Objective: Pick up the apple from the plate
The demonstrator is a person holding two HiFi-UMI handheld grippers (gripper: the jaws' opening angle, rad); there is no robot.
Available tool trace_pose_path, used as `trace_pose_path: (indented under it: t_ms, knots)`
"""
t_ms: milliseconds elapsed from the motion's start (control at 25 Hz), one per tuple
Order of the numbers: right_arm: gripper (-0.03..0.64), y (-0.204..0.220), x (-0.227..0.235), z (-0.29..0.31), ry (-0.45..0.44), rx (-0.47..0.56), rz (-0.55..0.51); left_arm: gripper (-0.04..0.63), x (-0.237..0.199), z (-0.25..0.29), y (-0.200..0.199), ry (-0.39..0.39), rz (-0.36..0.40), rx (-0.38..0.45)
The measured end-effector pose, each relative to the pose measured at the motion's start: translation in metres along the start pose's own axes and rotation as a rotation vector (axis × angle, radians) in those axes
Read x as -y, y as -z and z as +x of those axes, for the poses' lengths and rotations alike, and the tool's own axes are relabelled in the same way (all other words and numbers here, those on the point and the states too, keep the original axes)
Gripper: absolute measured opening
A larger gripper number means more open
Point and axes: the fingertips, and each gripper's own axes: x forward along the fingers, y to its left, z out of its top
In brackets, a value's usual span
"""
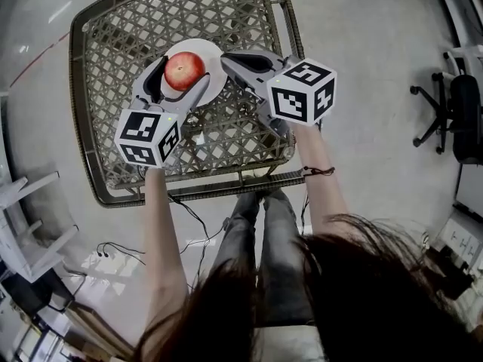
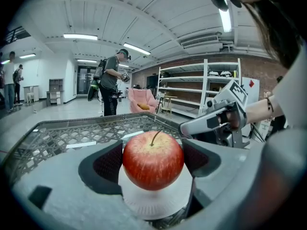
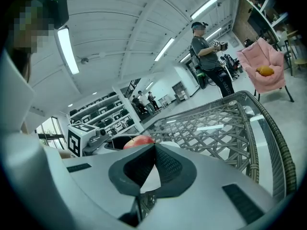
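Note:
A red apple [image 1: 184, 70] [image 2: 153, 161] sits over a small white plate [image 1: 216, 68] [image 2: 158, 204] on the wicker table [image 1: 189, 188]. My left gripper [image 1: 183, 72] [image 2: 153, 162] is shut on the apple, with a dark pad pressed to each side of it. I cannot tell whether the apple still rests on the plate. My right gripper [image 1: 228, 57] [image 3: 154, 148] is shut on nothing, its tips at the plate's right edge, close beside the apple [image 3: 139, 141]. The left gripper's marker cube [image 3: 79, 138] shows to the left in the right gripper view.
The table has a raised woven rim [image 3: 268, 128] around an open lattice top [image 2: 72, 133]. An office chair [image 1: 453, 111] stands on the floor to the right, and cables [image 1: 121, 251] lie below the table. Farther off are a person [image 2: 111, 83], shelving [image 2: 192, 87] and a pink chair [image 3: 264, 63].

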Motion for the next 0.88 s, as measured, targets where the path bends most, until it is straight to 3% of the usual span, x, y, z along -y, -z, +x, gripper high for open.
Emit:
trace_pose_path:
  t_ms: [880]
  knots:
    - [0.009,-0.052,-0.048,-0.027,-0.010,0.041,-0.035,0.391,0.026,-0.050,-0.069,-0.039,-0.039,0.105]
